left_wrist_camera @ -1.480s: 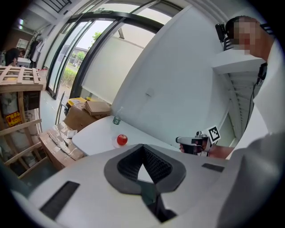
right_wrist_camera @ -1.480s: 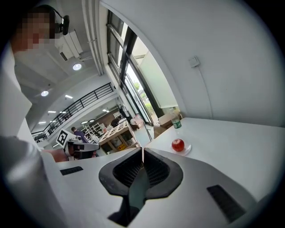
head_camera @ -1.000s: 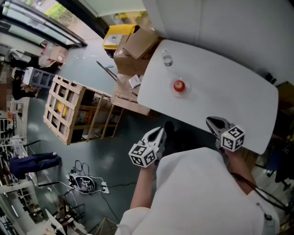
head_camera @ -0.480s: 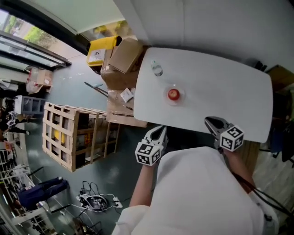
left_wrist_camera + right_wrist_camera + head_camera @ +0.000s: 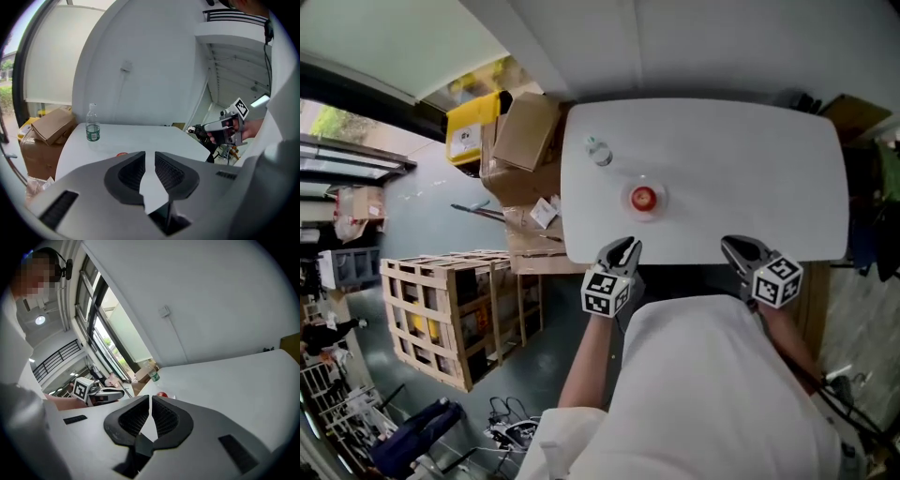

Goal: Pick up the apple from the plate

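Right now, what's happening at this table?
A person at the near edge of the white table holds a claw in each hand. The apple sits on its plate mid-table, untouched, a water bottle beyond it. The left claw has just been opening its jaws a little, nothing between them; the right claw is shut and empty.

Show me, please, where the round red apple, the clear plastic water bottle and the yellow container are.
round red apple [image 5: 643, 198]: head view, its top.
clear plastic water bottle [image 5: 93, 132]: left gripper view, its green label.
yellow container [image 5: 476, 125]: head view, its top face.
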`<state>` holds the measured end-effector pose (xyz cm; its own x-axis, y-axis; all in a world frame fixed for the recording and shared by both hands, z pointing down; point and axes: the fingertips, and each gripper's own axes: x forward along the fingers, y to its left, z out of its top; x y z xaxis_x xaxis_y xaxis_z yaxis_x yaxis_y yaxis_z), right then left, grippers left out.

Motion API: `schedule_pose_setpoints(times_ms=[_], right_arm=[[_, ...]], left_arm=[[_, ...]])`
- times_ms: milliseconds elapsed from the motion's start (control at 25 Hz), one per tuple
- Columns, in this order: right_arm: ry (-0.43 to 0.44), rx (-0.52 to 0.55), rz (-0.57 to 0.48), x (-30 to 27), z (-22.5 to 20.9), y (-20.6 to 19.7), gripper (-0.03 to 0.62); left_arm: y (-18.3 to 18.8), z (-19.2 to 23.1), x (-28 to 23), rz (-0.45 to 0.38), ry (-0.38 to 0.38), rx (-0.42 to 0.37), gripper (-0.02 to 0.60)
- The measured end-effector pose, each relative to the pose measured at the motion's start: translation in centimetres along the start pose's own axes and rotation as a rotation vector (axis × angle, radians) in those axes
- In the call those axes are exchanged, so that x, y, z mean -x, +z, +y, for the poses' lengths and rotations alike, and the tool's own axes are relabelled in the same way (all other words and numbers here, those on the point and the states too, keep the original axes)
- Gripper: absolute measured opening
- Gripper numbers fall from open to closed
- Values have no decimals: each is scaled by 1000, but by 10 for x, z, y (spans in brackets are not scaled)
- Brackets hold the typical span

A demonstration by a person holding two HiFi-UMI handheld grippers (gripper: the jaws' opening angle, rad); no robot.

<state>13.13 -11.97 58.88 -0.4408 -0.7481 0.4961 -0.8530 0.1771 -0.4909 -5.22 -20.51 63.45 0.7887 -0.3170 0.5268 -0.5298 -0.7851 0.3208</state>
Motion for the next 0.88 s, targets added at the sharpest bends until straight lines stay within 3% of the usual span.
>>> schedule_pose_setpoints(times_ms=[360, 880], right_arm=[[-102, -82, -31, 5, 2, -12, 38], [-200, -169, -48, 13, 5, -31, 38]], left_arm=[[3, 33, -58, 103, -93, -87, 128], [-25, 73, -127, 268, -103, -205, 257]])
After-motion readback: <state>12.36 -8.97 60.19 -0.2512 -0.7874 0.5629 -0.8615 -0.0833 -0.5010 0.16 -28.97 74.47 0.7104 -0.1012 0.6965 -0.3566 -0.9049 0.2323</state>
